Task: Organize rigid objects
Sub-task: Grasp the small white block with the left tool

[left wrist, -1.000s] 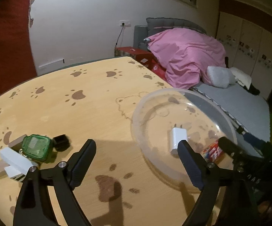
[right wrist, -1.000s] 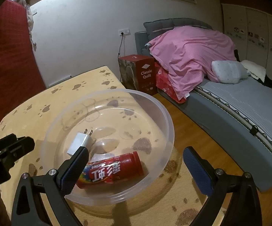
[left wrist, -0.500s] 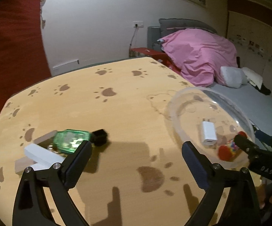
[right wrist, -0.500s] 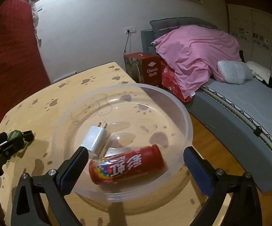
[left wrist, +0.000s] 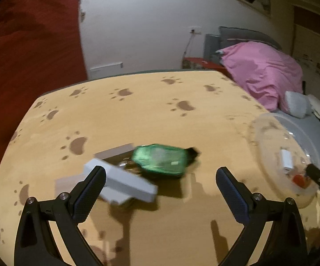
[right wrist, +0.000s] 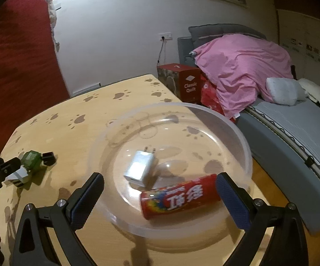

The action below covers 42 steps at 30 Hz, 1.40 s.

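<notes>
My left hand-held gripper (left wrist: 160,185) is released and empty, jaws wide, facing the pile still on the table (left wrist: 137,102): a green case (left wrist: 160,159) at 12 o'clock, a white box (left wrist: 124,181) at 10 o'clock, a small black piece (left wrist: 192,151) at 1 o'clock. My right hand-held gripper (right wrist: 160,185) is released too, above the clear bowl (right wrist: 237,130), which holds the white charger (right wrist: 141,168) and red can (right wrist: 180,197). I judge the sorting half done; next I should lower the left jaws around the green case and clench, mindful of the clutter touching it.
</notes>
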Each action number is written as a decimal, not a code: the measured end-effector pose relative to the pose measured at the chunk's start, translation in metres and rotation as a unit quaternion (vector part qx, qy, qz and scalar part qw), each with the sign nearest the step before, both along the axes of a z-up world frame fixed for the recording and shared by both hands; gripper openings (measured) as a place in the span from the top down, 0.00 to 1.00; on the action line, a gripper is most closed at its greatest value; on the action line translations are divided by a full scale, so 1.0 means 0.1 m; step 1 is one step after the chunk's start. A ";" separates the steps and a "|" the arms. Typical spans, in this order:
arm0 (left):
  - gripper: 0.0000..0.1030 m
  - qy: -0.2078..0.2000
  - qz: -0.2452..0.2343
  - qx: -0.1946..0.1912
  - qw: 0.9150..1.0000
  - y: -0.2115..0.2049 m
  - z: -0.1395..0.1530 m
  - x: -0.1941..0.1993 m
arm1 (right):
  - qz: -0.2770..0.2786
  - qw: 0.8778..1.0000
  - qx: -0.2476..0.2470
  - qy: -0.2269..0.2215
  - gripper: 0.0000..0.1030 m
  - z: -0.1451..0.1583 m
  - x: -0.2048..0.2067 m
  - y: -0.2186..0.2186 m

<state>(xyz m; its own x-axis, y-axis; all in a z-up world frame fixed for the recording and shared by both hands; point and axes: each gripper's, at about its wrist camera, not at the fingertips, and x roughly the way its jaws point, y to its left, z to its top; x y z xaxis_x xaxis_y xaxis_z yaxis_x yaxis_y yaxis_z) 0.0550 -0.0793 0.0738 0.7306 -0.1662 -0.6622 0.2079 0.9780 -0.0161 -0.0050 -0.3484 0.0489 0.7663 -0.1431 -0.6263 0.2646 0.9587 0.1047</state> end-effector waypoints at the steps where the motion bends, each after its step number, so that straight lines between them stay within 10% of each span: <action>1: 0.03 0.003 0.011 0.000 1.000 0.09 -0.01 0.03 | 0.005 1.000 -0.001 -0.001 0.00 0.01 0.01 0.04; 32: 0.03 0.043 0.060 -0.018 0.997 0.70 -0.39 0.16 | 0.123 0.992 -0.002 0.020 0.00 -0.05 0.17 0.88; 42: 0.41 0.036 0.015 -0.046 0.998 0.64 -0.42 0.10 | 0.135 0.990 -0.002 0.027 0.00 -0.09 0.17 0.98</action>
<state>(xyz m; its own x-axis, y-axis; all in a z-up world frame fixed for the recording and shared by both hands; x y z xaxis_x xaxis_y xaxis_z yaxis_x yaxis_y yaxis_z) 0.0646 -0.0154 0.0321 0.6867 -0.2072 -0.6968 0.1728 0.9776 -0.1204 0.0115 -0.2508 0.0402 0.7419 0.0599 -0.6678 0.0041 0.9956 0.0939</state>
